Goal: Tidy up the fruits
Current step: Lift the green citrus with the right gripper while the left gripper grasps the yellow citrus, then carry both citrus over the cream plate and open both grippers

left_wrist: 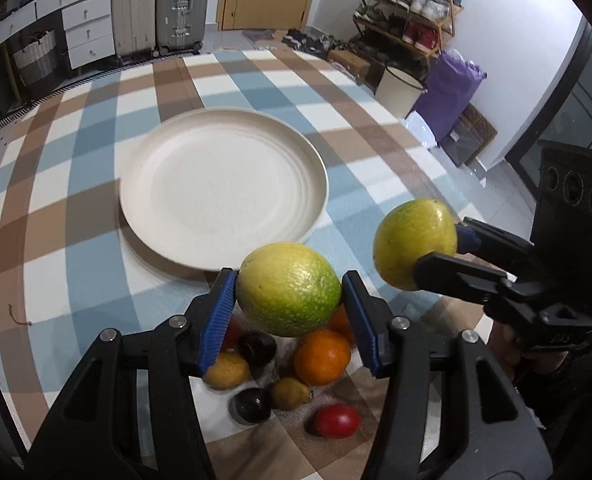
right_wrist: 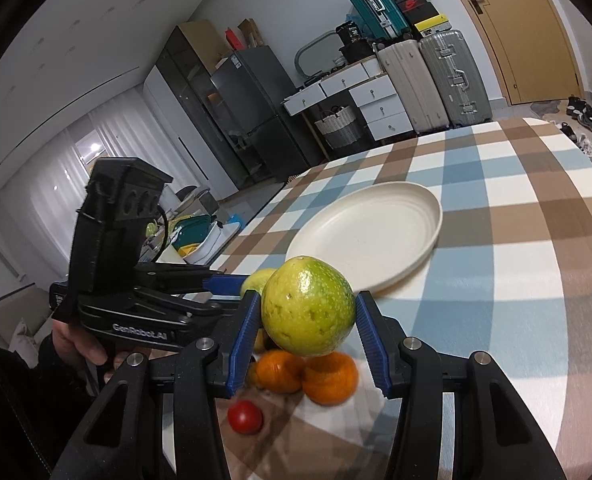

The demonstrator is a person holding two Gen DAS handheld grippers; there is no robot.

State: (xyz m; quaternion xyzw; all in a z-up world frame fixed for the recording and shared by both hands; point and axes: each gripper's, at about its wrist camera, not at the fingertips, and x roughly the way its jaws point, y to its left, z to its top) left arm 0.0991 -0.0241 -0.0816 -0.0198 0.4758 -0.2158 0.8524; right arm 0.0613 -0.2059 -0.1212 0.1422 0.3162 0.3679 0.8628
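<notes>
Each claw, left [left_wrist: 289, 298] and right [right_wrist: 308, 316], grips a green citrus above the checked tablecloth [left_wrist: 76, 184].

The plate [left_wrist: 224, 188] looks matt and smooth, ringed with fine ridges. Beside it, checked cloth [left_wrist: 76, 220] covers the surface. The green fruit [left_wrist: 289, 289] has pitted, slightly glossy skin; ribbed blue pads [left_wrist: 216, 320] grip it.

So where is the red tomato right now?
The red tomato lies on the checked tablecloth at the near edge of the fruit pile, beside a dark plum, below the fruit held in the left gripper.
</notes>
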